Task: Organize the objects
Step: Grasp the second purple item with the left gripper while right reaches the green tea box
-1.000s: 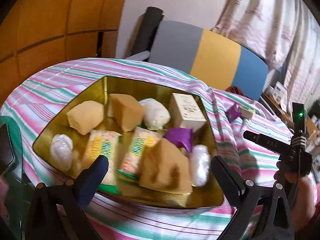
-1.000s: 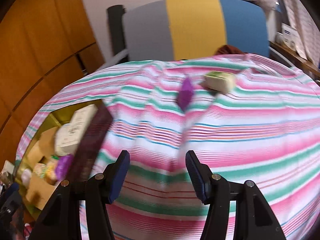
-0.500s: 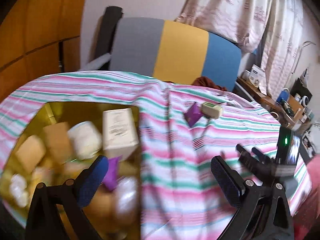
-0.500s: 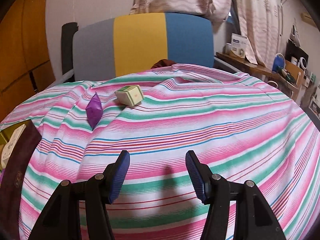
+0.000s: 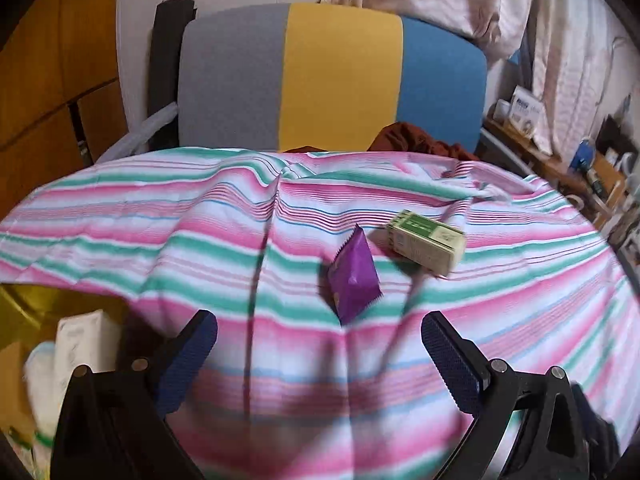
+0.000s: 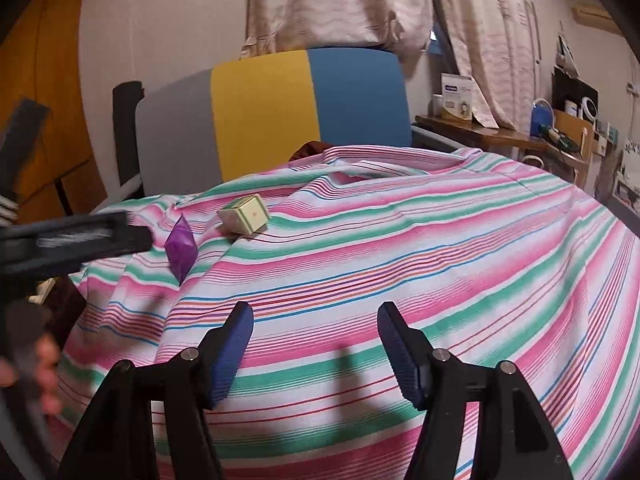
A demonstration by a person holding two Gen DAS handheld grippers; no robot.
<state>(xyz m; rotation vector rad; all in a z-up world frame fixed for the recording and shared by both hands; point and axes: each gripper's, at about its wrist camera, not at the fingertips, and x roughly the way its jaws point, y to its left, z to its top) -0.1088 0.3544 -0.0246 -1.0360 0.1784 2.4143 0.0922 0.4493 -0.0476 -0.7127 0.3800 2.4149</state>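
moved: left tool (image 5: pixel 320 344) swings from gold tray (image 5: pixel 24 300) toward purple packet (image 5: pixel 354 276), beside green box (image 5: pixel 426 246) on table | tools: left spread, empty; right tool (image 6: pixel 316 344) just widened, empty | step: reaching | next: straddle packet, pinch
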